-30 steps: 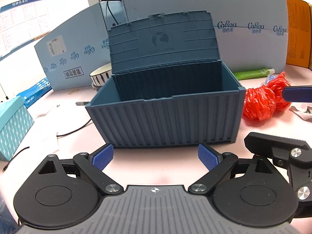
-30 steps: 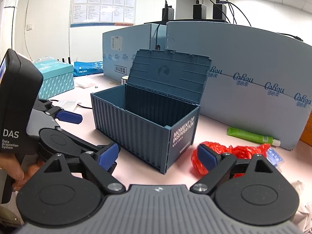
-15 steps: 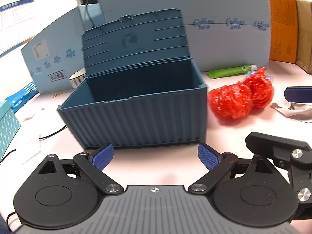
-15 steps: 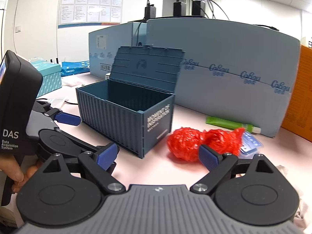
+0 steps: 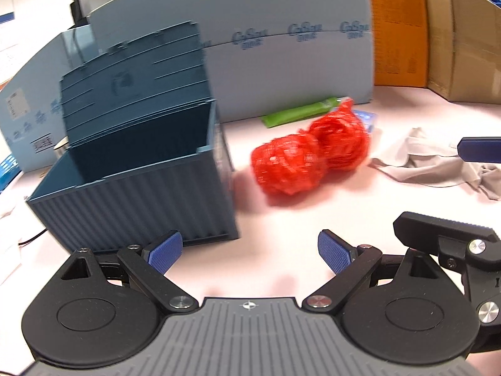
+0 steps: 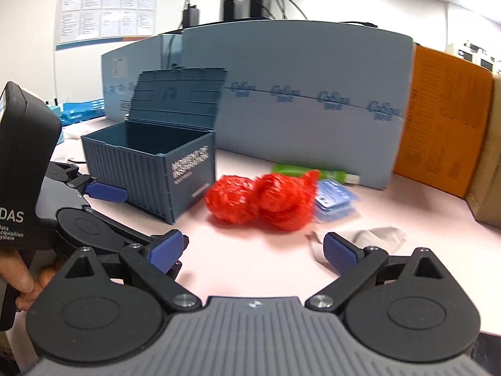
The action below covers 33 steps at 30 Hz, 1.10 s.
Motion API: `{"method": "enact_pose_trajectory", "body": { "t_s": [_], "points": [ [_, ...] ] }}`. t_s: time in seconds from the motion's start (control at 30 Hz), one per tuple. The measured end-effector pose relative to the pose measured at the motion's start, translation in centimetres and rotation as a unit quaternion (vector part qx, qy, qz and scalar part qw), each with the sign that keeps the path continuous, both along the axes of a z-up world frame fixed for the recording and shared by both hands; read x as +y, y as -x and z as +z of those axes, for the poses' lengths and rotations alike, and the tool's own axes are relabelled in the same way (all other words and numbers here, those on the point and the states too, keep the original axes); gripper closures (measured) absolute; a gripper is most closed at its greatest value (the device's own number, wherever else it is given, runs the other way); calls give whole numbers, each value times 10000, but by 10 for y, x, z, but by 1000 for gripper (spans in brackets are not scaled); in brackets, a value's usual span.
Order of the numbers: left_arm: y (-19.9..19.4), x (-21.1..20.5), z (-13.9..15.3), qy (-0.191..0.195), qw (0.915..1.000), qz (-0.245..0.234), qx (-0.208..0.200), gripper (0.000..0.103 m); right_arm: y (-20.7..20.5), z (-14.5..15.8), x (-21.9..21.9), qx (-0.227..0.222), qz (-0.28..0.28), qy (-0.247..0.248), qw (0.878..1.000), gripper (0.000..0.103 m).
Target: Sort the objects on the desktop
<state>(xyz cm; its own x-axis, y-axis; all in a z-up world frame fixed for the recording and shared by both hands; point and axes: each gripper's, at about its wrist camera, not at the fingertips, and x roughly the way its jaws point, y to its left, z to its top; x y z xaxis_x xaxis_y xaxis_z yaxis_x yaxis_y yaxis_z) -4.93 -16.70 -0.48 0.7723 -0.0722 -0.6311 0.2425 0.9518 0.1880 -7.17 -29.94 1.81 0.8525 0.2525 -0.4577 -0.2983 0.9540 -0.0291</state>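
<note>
Over the last second both views have swung off the open blue container box (image 5: 134,185), now at centre left of the frame, and onto the red mesh bundle (image 6: 263,200) lying mid-frame on the pink counter (image 6: 250,269) just beside it, which suggests the bundle is the next thing to sort. The left tongs (image 5: 249,250) stand apart and empty, and the right tongs (image 6: 252,247) are opening, nothing between them. Motion blur smears the bundle, which partly hides the green tube (image 5: 300,113) and blue packet (image 6: 335,202) behind it.
</note>
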Motion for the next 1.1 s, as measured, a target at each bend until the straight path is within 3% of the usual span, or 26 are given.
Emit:
{"method": "enact_pose_trajectory", "body": {
  "t_s": [0.43, 1.1],
  "points": [
    [2, -17, -4, 164, 9995, -251, 113, 10, 2, -6, -20, 141, -406, -89, 9990, 4],
    [-16, -6, -18, 278, 9980, -29, 575, 10, -29, -22, -25, 419, -492, -499, 9967, 3]
  ]
}}
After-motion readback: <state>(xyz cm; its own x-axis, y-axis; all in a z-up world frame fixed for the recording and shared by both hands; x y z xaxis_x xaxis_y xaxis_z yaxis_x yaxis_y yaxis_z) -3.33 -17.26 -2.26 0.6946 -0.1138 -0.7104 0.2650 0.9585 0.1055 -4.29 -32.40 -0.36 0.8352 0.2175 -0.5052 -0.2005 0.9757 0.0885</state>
